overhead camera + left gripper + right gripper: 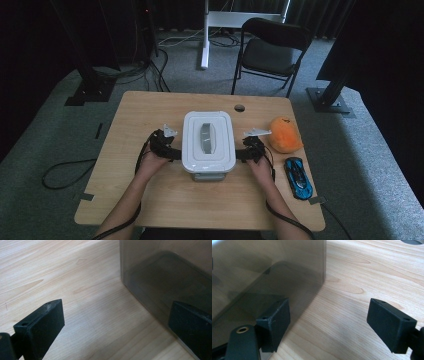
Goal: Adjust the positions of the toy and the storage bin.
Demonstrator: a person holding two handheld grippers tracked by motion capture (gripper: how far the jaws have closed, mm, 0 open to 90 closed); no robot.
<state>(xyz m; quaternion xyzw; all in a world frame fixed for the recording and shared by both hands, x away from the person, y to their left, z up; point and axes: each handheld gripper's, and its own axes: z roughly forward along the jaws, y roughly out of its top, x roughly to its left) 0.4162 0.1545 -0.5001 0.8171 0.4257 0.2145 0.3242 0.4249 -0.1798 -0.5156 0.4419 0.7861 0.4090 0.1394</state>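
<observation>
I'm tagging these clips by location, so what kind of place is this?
Probably a lab or recording studio, not a home: a small wooden table on grey carpet, dark curtains around it, metal stand bases with loose cables, and a folding chair.

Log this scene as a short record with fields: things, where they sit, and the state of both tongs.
box: white lidded box at table centre, grey handle on lid
left tongs: open, at the box's left side, one jaw against the wall
right tongs: open, at the box's right side, one jaw by the wall
plush: orange, right of the box
car: blue toy car, nearer the person than the plush
table: light wood
chair: black, beyond the table
</observation>
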